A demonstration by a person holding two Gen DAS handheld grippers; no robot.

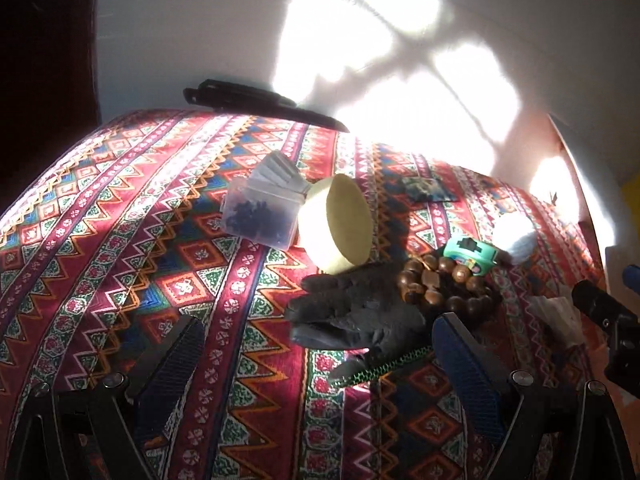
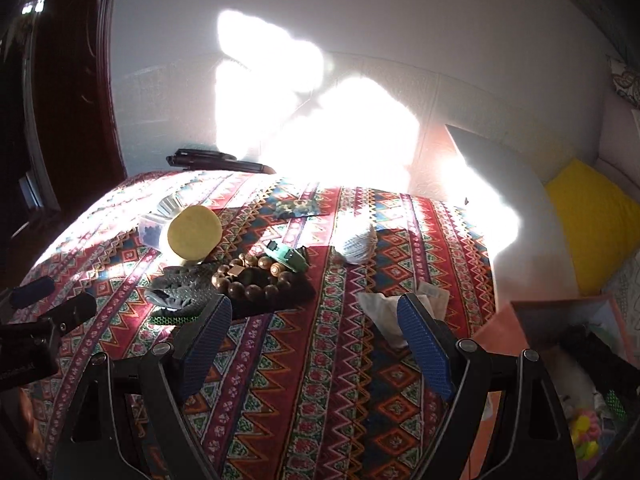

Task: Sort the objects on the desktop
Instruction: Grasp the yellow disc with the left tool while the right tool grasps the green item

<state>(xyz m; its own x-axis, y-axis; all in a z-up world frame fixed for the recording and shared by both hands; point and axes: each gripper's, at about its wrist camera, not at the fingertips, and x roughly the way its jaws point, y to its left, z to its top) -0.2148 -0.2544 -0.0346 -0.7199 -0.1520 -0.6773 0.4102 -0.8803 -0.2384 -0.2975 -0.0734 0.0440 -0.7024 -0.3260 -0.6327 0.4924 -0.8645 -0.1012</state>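
1. From my seat both grippers are just hanging over the patterned tablecloth (image 1: 120, 240). The left gripper (image 1: 320, 352) has its jaws spread wide with nothing between them, and the right gripper (image 2: 316, 340) is the same, gaping and empty.
2. The stuff to sort is bunched mid-table. A dark grey glove (image 1: 352, 312) lies right ahead of the left gripper, with its green-trimmed cuff nearest the fingers.
3. A wooden bead bracelet (image 1: 444, 284) sits touching the glove's right side, and a small teal toy thing (image 1: 472, 256) is just behind the beads.
4. A roll of yellowish tape (image 1: 336, 224) stands on edge behind the glove, leaning against a clear plastic box (image 1: 260, 216) with dark bits inside.
5. A white ball of string (image 2: 358, 244) sits to the right of the teal toy, apart from it.
6. A crumpled white packet (image 2: 384, 312) lies just past the right gripper's right finger.
7. A pink box (image 2: 560, 320) with assorted items sits at the table's right edge. A black pen (image 1: 260, 104) lies along the far edge.
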